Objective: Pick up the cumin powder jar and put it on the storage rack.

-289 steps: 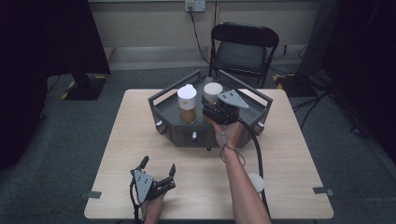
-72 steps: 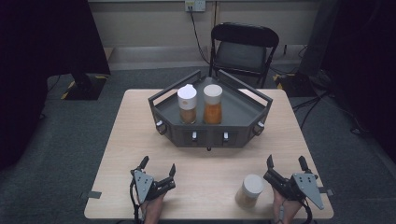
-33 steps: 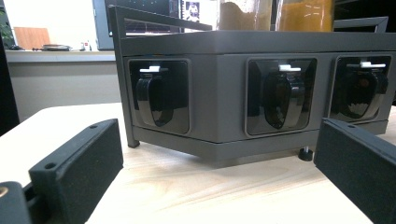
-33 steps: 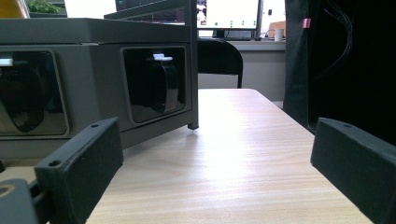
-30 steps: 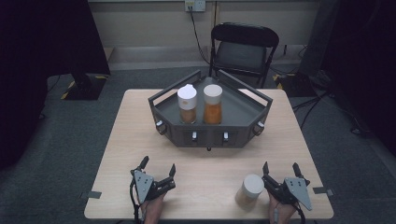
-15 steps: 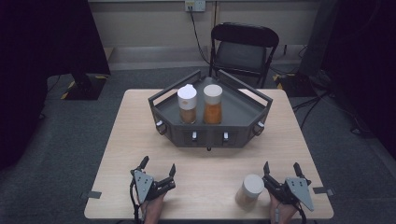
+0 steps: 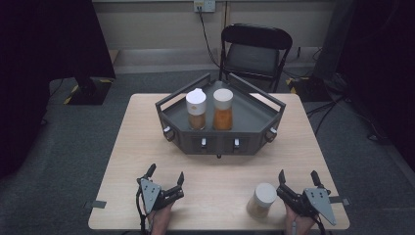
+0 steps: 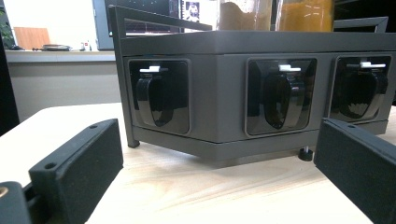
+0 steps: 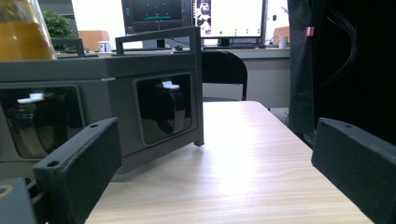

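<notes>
High view: both tools rest spread and empty on the desk (image 7: 220, 147), the right tool (image 7: 295, 183) just beside the white-lidded jar (image 7: 262, 199), the left tool (image 7: 164, 177) well apart. Next, probably grasp that jar toward the tray (image 7: 220, 142), which holds 2 jars.

Light wooden counter (image 7: 147, 142) sitting mid-frame.
A dark angular tray (image 7: 254, 122) is standing on its upper centre; a white-lidded jar (image 7: 262, 199) is standing at lower right, both grippers resting along the bottom edge.
</notes>
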{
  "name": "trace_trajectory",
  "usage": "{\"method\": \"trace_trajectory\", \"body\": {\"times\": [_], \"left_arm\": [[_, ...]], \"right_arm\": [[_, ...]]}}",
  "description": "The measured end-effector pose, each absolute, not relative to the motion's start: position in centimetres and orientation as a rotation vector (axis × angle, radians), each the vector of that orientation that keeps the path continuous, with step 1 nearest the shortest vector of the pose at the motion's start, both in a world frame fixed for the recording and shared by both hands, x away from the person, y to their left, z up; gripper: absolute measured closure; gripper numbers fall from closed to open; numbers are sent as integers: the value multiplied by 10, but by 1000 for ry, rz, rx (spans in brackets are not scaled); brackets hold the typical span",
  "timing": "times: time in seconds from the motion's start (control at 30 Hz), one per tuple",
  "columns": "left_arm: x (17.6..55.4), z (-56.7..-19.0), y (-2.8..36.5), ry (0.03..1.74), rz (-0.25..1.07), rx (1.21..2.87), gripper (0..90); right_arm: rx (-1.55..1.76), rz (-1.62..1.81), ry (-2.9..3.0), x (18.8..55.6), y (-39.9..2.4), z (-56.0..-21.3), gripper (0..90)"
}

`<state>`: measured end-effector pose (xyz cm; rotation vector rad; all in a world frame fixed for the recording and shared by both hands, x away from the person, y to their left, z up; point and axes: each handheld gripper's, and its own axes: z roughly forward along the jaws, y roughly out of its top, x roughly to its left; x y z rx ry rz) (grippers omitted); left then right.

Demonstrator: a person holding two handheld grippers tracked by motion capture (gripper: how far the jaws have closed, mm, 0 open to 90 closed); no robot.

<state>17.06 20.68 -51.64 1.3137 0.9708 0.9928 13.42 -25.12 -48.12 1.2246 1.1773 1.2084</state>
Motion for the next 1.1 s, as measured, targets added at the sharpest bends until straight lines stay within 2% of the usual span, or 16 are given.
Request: {"method": "trace_trajectory", "body": {"times": [1.1], "left_arm": [[171, -516, 207, 971, 993, 1314, 10]], "right_arm": [[1151, 1368, 1206, 102, -252, -446, 12]]}}
